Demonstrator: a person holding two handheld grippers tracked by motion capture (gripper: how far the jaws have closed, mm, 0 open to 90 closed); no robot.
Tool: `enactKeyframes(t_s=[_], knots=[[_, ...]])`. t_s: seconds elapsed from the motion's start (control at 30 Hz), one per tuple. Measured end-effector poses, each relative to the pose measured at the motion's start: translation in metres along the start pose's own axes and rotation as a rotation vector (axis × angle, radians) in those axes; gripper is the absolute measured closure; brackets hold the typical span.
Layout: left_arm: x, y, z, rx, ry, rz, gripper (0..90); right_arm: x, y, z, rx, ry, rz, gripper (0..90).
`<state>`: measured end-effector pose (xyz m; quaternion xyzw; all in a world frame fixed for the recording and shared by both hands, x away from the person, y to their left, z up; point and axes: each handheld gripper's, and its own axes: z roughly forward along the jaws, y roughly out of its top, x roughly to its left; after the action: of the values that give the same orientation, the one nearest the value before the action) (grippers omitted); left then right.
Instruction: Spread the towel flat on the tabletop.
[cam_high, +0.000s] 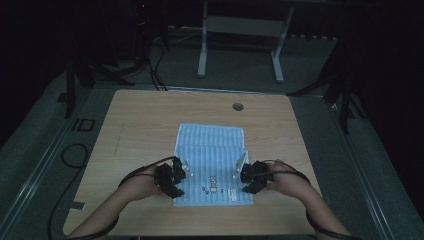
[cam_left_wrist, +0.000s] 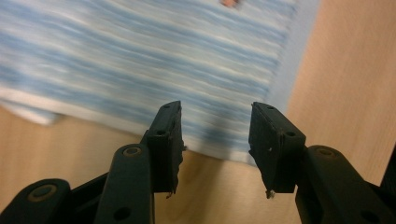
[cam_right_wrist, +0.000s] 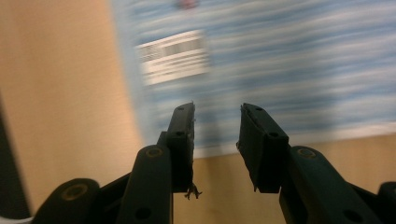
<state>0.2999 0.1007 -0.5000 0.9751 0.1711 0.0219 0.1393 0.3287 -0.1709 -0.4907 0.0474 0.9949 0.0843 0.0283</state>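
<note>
Left gripper (cam_high: 176, 176) and right gripper (cam_high: 248, 175), jaws apart, we held at the striped cloth's (cam_high: 212, 145) 8 and 4 o'clock edges.

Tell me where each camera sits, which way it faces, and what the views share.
High view: above the person's side, looking forward and down on the wooden table; forearms, left claw and right claw show.
Left gripper view: rides the left claw, jaws apart, facing the blue striped cloth.
Right gripper view: rides the right claw, jaws apart, facing the cloth's white label.
Shared: all three show cloth and table.
</note>
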Motion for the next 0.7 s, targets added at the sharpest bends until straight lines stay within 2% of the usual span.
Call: enactKeyframes(t_s=[0.13,0.17,0.23,0.33,0.37,0.43,0.53,0.57,0.6,0.63,0.7], knots=[[-0.012,-0.002,0.012,-0.006,-0.028,0.007,54.9,0.02,-0.004,0.008,0.003,0.051,-0.008,63.9],[-0.014,-0.002,0.014,0.0,-0.029,0.02,54.9,0.024,-0.004,0.009,-0.001,0.054,-0.017,63.9],[-0.016,-0.002,0.019,0.015,-0.028,0.027,55.0,0.03,-0.005,0.014,0.022,0.077,-0.029,63.9],[-0.017,-0.001,0.022,0.019,-0.025,0.031,55.0,0.036,-0.004,0.022,0.072,0.057,-0.058,63.7],[-0.018,-0.001,0.022,0.023,-0.017,0.033,55.3,0.037,-0.004,0.023,0.069,0.048,-0.059,64.1],[-0.019,0.0,0.022,0.028,0.003,0.036,60.8,0.038,-0.003,0.023,0.074,0.021,-0.063,70.0],[-0.019,0.002,0.022,0.027,0.018,0.026,76.0,0.042,0.0,0.024,0.096,-0.026,-0.077,78.9],[-0.019,0.002,0.022,0.031,0.009,0.024,81.7,0.04,0.001,0.024,0.098,-0.025,-0.077,81.2],[-0.019,0.003,0.021,0.034,0.012,0.022,83.4,0.04,0.002,0.023,0.101,-0.023,-0.077,86.2],[-0.019,0.003,0.021,0.034,0.012,0.022,84.4,0.04,0.002,0.023,0.101,-0.023,-0.077,86.2],[-0.021,0.005,0.011,0.028,0.014,0.011,84.9,0.039,0.003,0.014,0.073,-0.008,-0.072,87.3]])
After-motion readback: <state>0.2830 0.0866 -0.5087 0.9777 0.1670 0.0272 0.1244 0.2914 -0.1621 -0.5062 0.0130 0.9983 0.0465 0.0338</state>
